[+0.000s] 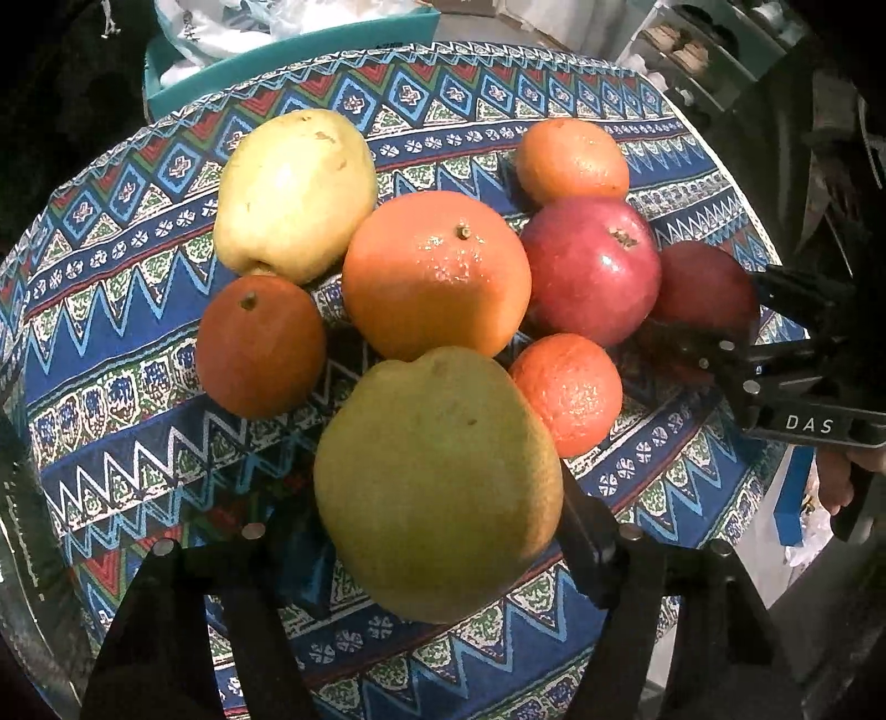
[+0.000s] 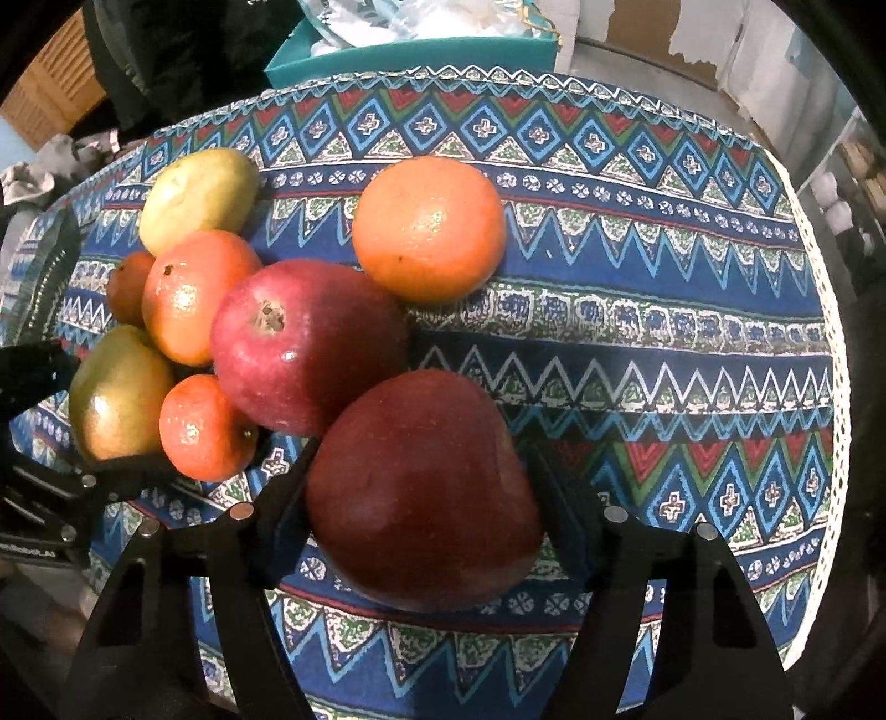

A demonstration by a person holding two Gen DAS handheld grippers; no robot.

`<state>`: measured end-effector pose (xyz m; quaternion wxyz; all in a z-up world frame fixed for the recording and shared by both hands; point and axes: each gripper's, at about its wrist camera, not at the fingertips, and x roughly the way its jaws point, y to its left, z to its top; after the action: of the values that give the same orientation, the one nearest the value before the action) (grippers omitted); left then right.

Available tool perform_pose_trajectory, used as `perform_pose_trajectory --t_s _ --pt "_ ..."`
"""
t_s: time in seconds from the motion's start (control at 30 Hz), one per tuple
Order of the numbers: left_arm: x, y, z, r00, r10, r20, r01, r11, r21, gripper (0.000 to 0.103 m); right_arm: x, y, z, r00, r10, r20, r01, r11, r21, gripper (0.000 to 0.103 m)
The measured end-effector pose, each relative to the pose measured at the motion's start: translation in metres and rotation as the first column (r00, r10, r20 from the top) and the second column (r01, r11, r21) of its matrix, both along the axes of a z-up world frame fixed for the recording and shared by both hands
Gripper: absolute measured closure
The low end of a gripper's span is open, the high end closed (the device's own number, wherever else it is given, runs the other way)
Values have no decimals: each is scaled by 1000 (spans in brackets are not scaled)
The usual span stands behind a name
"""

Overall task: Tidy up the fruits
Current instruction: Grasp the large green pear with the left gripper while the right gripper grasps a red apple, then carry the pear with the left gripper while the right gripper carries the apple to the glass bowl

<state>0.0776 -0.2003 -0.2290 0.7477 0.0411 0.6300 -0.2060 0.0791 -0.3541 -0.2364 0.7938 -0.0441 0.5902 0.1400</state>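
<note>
A large green-yellow pear-like fruit (image 1: 437,482) lies nearest in the left wrist view. My left gripper (image 1: 432,520) is shut on it, one finger on each side. In the right wrist view my right gripper (image 2: 423,471) is shut on a dark red apple (image 2: 421,487), its pads against both flanks. That apple (image 1: 703,288) and the right gripper also show at the right edge of the left wrist view. Bunched between the two are a brighter red apple (image 2: 310,343), a big orange (image 1: 437,271), several smaller oranges and a yellow pear-like fruit (image 1: 293,194).
All the fruit rests on a round table under a blue patterned cloth (image 2: 664,332). One orange (image 2: 429,227) sits slightly apart behind the red apples. A teal box (image 2: 415,55) with white bags stands beyond the far edge. Shelves (image 1: 692,50) are at the back right.
</note>
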Motion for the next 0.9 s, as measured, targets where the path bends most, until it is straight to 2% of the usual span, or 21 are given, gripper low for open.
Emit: perform_pose_trajectory --t_s 0.17,0.5,0.73,0.9 --pt "-10 10 3 999 -7 48 5 999 37 29 -11 -4 8 1000 -14 7 14 1000 -6 31" --pt "-26 27 40 989 -1 148 2 1000 -2 29 -16 -14 46 995 -37 97 34 999 29 31" --pt "-30 44 61 978 21 209 -21 1000 2 29 -17 1 77 987 -29 161 19 998 61 31" --pt "-31 55 69 975 52 215 -49 999 -17 29 -20 17 94 980 -7 199 -9 997 82 31"
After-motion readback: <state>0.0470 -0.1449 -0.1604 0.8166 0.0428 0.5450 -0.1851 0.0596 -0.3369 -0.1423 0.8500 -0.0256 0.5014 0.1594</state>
